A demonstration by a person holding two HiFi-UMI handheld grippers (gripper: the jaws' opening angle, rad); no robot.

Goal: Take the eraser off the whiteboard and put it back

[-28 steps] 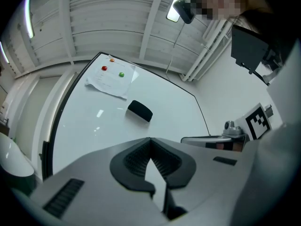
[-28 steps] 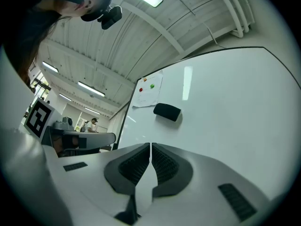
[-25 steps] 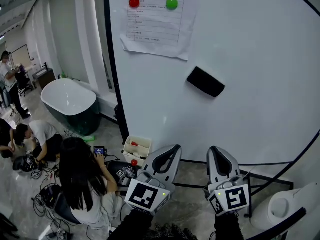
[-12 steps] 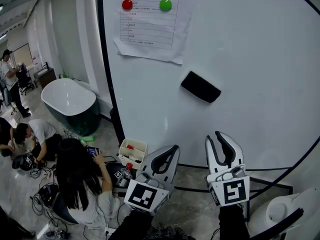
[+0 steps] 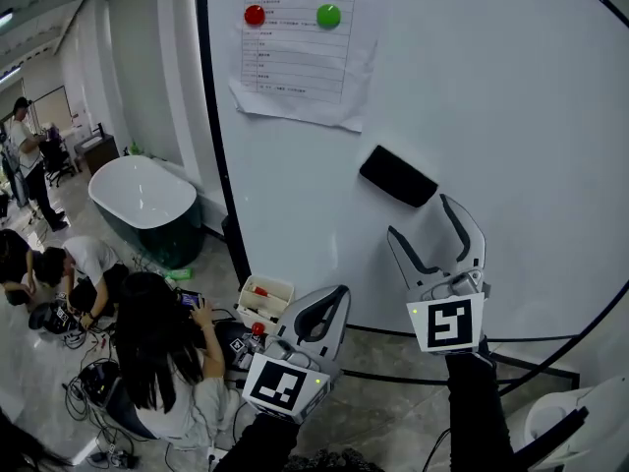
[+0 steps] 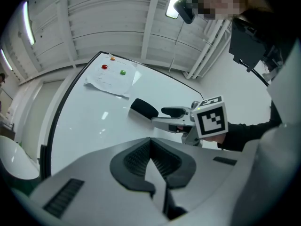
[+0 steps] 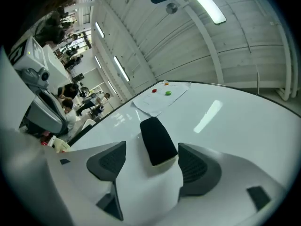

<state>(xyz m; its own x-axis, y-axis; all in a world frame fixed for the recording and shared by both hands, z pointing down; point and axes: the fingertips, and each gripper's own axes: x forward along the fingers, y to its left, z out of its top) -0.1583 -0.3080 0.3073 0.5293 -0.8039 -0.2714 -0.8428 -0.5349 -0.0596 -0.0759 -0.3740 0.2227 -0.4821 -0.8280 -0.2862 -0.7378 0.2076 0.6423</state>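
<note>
A black eraser (image 5: 398, 176) sticks to the whiteboard (image 5: 521, 106), tilted, below a taped paper sheet (image 5: 300, 52). My right gripper (image 5: 425, 221) is raised just below the eraser, its jaws opening wide and apart from it. In the right gripper view the eraser (image 7: 158, 140) lies ahead, in line with the gap between the two jaws of the right gripper (image 7: 152, 147), and no pad touches it. My left gripper (image 5: 332, 298) hangs lower and to the left, shut and empty. The left gripper view shows the shut left gripper (image 6: 151, 140), the eraser (image 6: 143, 108) and the right gripper (image 6: 160, 116) beside it.
A red magnet (image 5: 255, 15) and a green magnet (image 5: 328, 15) pin the paper. On the floor at left are seated people (image 5: 157, 352), a dark bathtub (image 5: 142, 200) and a white box (image 5: 263, 298). The board's black frame (image 5: 221, 195) runs down its left edge.
My right gripper rose toward the eraser, rolled, and went from shut to wide open. The left gripper stayed where it was, shut.
</note>
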